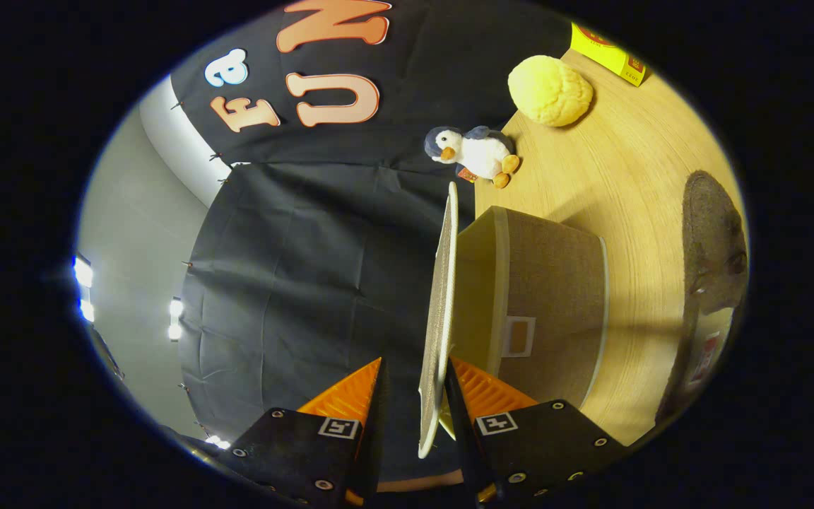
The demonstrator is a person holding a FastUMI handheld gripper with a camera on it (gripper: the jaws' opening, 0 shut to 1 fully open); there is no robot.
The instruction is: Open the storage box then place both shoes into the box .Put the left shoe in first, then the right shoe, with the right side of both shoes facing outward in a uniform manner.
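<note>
flanking the thin woven lid (pixel 439 297), orange ribbed fingers (pixel 347 393), seemingly gripping.

A plush penguin (pixel 474 153), yellow sponge (pixel 550 90) and yellow carton (pixel 608 53) sit on the table (pixel 633 212).

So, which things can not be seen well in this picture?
- Inside of the box: hidden by its own wall and the raised lid.
- Grey shoe: partly cut off at the picture's edge.
- Whether the gripper fingers press the lid between them: the contact is unclear.
</note>
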